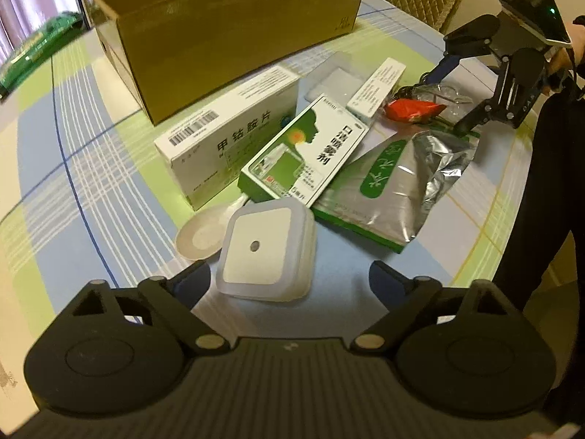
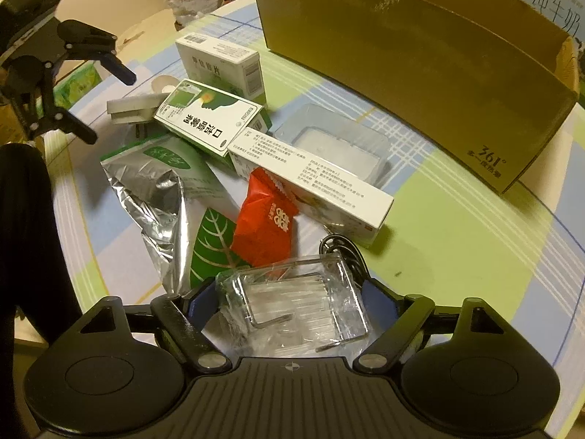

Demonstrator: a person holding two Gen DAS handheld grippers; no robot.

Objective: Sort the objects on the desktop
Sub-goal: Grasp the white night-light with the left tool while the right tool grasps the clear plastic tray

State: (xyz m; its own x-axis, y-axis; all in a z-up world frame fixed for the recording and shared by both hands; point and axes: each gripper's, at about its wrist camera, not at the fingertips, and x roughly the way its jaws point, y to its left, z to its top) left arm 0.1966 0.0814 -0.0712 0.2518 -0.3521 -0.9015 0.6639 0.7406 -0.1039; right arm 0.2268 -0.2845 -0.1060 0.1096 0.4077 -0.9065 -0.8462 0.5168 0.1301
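My left gripper (image 1: 290, 281) stands open low over the table, with a white square night light (image 1: 263, 252) between its fingers, closer to the left one. From the right wrist view, the left gripper (image 2: 104, 100) hovers by that night light (image 2: 131, 108). My right gripper (image 2: 292, 301) is open around a clear plastic packet (image 2: 292, 296) holding a metal wire hook. The left wrist view shows the right gripper (image 1: 457, 91) open at the pile's far right. An open cardboard box (image 1: 237, 36) (image 2: 420, 73) stands behind the pile.
The pile on the plaid cloth (image 1: 91, 168) holds a white medicine box (image 1: 230, 139), a green-and-white box (image 1: 303, 150), a long white box (image 2: 310, 183), a red sachet (image 2: 267, 226), a foil pouch (image 1: 402, 179), a clear tray (image 2: 340, 146) and a white spoon (image 1: 199, 237). A dark sleeve (image 1: 541, 183) is at the right.
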